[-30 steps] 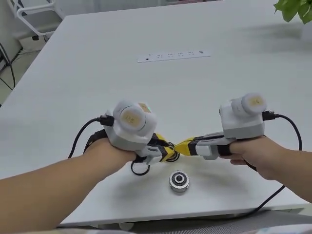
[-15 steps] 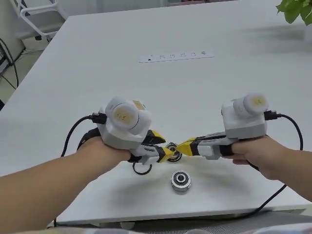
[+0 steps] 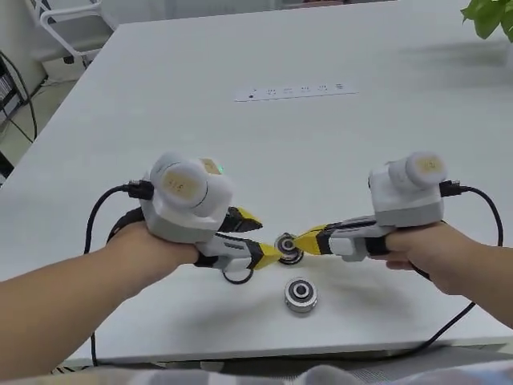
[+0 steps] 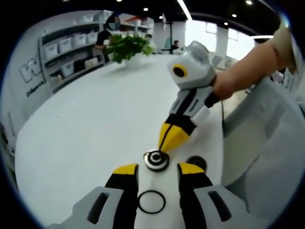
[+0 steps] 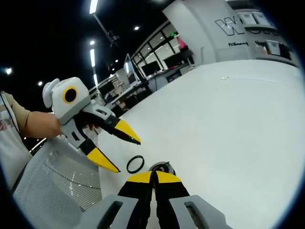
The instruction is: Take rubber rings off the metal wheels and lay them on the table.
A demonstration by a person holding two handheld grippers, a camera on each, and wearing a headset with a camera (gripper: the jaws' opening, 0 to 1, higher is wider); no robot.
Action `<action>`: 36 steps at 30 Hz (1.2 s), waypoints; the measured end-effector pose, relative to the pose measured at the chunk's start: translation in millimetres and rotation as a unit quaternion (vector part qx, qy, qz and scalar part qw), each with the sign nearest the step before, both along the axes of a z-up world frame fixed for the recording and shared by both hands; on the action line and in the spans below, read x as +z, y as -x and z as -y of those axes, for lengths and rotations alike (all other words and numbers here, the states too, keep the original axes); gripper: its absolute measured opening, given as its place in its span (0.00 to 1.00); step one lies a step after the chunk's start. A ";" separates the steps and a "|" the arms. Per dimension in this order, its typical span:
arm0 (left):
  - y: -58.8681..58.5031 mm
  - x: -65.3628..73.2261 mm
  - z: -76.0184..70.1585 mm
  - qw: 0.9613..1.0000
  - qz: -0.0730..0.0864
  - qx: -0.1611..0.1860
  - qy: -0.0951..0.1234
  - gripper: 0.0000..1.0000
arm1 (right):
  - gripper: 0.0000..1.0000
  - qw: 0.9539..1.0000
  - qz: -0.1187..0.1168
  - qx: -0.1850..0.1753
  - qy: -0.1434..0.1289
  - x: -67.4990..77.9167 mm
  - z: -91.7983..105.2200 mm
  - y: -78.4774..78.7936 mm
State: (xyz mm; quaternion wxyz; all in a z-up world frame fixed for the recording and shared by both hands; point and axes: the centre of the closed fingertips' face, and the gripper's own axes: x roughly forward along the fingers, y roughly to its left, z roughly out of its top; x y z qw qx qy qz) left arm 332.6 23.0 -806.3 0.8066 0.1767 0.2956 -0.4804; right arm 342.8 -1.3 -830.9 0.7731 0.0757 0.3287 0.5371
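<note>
1. Here, the left gripper is held open, with a metal wheel just ahead of its spread jaws.
2. The right gripper is closed, its tips set against this wheel's rim.
3. The wheel's hub face is turned toward the left gripper.
4. A rubber ring is laid flat on the table, near a second wheel whose hub points upward.

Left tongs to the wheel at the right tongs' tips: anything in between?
Nothing visible. The wheel sits right at the tips of the open left tongs. A loose rubber ring lies flat, further back between the jaws. The shut right tongs meet the wheel from its far side.
</note>
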 end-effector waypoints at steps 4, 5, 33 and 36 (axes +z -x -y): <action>1.3 2.3 -3.7 1.000 0.001 0.002 0.002 0.34 | 0.00 1.000 -0.001 0.002 -0.001 -0.1 -0.9 0.7; 2.0 2.8 -4.9 1.000 0.002 0.002 0.002 0.34 | 0.00 1.000 -0.002 0.002 -0.001 0.0 -1.0 0.9; 5.4 11.6 -29.1 1.000 0.009 0.015 0.002 0.37 | 0.00 0.999 -0.018 -0.004 -0.051 24.3 -13.1 6.7; 7.0 13.2 -30.8 1.000 0.010 0.016 0.002 0.37 | 0.00 0.999 -0.017 -0.002 -0.052 27.9 -15.1 6.8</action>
